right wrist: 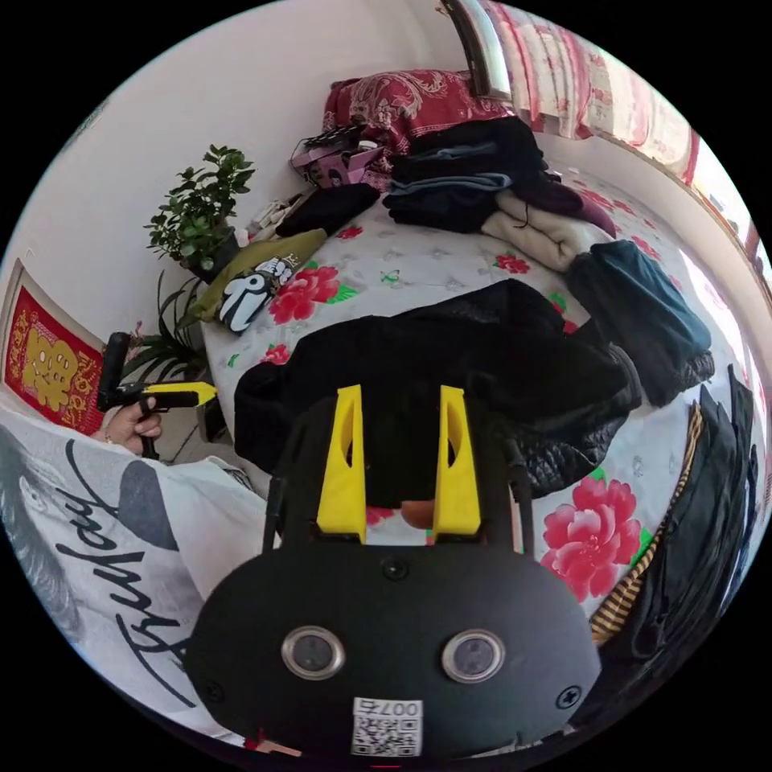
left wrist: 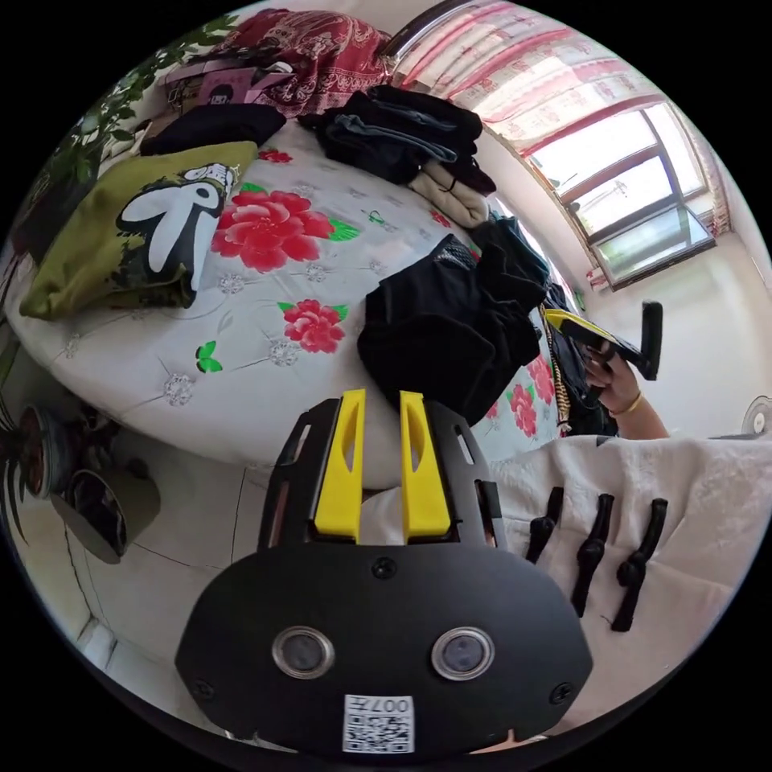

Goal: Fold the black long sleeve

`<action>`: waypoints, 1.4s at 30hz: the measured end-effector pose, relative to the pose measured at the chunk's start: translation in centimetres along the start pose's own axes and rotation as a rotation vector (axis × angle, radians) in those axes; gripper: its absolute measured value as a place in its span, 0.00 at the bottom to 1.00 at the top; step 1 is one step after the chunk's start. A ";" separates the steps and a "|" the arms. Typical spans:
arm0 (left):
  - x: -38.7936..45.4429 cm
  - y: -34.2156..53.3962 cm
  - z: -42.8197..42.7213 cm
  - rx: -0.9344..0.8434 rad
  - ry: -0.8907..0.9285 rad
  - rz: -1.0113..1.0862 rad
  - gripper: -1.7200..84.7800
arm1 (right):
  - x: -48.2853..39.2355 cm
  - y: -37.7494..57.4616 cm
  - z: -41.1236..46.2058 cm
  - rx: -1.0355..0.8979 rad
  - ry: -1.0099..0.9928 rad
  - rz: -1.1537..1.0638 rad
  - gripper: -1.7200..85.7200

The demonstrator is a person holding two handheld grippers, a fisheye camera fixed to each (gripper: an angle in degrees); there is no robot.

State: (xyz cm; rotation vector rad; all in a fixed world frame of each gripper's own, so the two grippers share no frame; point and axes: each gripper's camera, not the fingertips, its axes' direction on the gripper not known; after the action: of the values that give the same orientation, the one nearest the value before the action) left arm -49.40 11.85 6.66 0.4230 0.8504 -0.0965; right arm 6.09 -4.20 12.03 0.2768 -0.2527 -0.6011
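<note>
The black long sleeve (right wrist: 450, 362) lies crumpled in a heap on the flowered bed sheet (right wrist: 386, 261), near the bed's edge. My right gripper (right wrist: 400, 398) hovers just in front of the heap, jaws wide apart with nothing between them. In the left gripper view the same black heap (left wrist: 450, 330) sits beyond and to the right of my left gripper (left wrist: 382, 402), whose yellow jaws stand narrowly apart over the bed edge, holding nothing. A hand holds the right gripper (left wrist: 599, 338) beside the heap, and the left gripper (right wrist: 173, 394) shows at the left, off the bed.
An olive folded garment with a black-and-white print (left wrist: 137, 225) lies on the bed. A pile of dark folded clothes (left wrist: 402, 129) and a cream garment (left wrist: 450, 193) sit further back. A dark teal garment (right wrist: 643, 322) and striped clothes (right wrist: 643, 563) lie nearby. Potted plants (right wrist: 201, 209) stand beside the bed.
</note>
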 end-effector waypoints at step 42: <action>9.2 -7.8 18.6 -0.377 -0.055 0.402 0.08 | 4.3 -16.1 17.8 -0.442 -0.161 -0.256 0.08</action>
State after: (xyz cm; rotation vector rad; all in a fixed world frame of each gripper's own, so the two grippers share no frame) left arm -32.05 -1.92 8.14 0.2278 0.6962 0.4168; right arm -4.39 -22.61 24.00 -0.1700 -0.2336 -0.9156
